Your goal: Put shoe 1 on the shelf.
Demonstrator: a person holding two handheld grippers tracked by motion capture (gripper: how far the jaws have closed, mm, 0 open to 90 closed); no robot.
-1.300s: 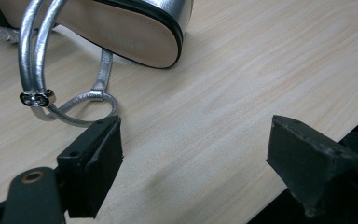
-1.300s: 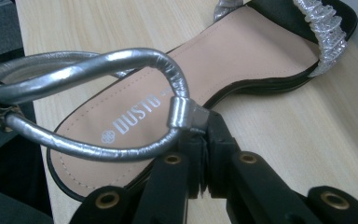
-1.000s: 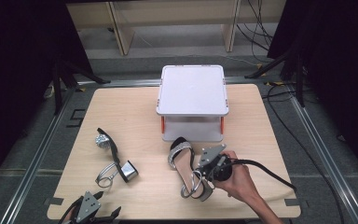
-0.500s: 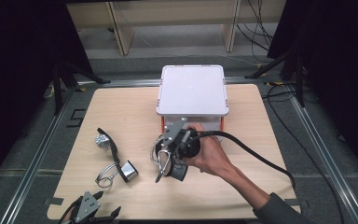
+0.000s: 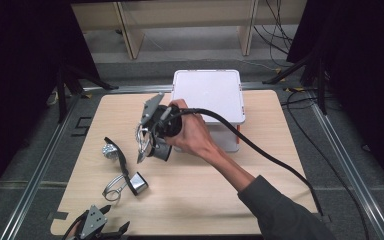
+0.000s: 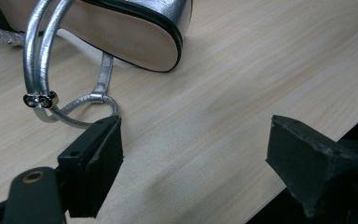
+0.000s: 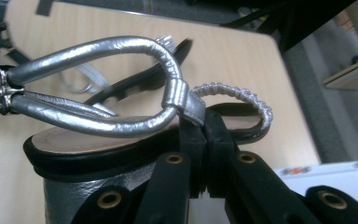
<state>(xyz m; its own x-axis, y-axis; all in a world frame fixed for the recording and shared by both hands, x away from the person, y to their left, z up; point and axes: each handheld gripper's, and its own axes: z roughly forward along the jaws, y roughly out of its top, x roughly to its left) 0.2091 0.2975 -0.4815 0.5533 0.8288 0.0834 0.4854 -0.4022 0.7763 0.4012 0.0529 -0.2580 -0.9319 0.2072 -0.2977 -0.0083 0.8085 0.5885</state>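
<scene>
A: From the high view, we have the right gripper (image 5: 147, 142) lifted above the bench (image 5: 230, 190), its fingers clamped on a silver sandal (image 5: 142, 140) that hangs below them. The white box (image 5: 207, 100) sits just behind.

B: And the left gripper (image 5: 97, 225) rests at the near edge, the second sandal (image 5: 122, 170) lying ahead of its fingers.

A: In the left gripper view, our fingers (image 6: 93, 168) stand wide apart, holding nothing; the strap loop (image 6: 88, 105) lies just beyond one tip.

B: In the right gripper view, the fingers (image 7: 193, 144) are pinched tight on the strap (image 7: 184, 100).

A: So we judge one sandal picked up, its mate still waiting.
</scene>
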